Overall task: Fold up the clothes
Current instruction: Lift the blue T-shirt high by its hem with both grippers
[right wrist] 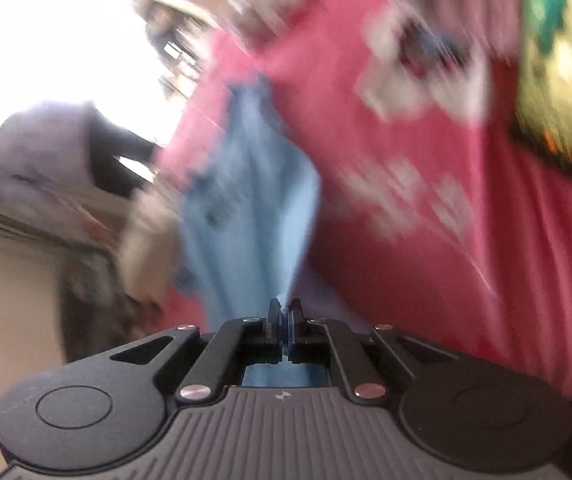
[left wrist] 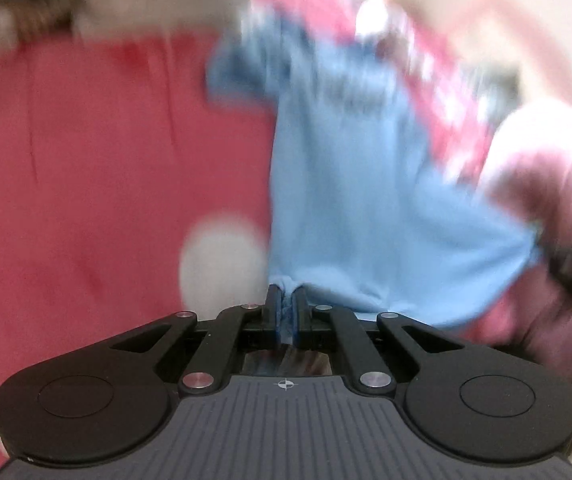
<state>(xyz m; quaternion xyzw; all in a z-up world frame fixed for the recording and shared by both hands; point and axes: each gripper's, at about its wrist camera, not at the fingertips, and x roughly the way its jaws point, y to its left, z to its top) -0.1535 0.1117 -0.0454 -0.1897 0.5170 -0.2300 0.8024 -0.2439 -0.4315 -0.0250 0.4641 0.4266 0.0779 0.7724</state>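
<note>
Two grippers, both alike. Left gripper (left wrist: 286, 298): black arms shaped like flat levers, spreading out to two big round black discs, one on each side. Shiny silver screws at the joints, small ones near the front, bigger ones further back. Blue pads on the insides of the two thin black fingers (left wrist: 273, 300). Behind, a grey plate with straight ridges and a tiny white cross mark in a circle.

Right gripper (right wrist: 285, 312): same black levers, same round discs, same silver screws, same ridged grey plate with a small white mark. Possibly a bit of yellow at the bottom right corner, too blurry to be sure.
</note>
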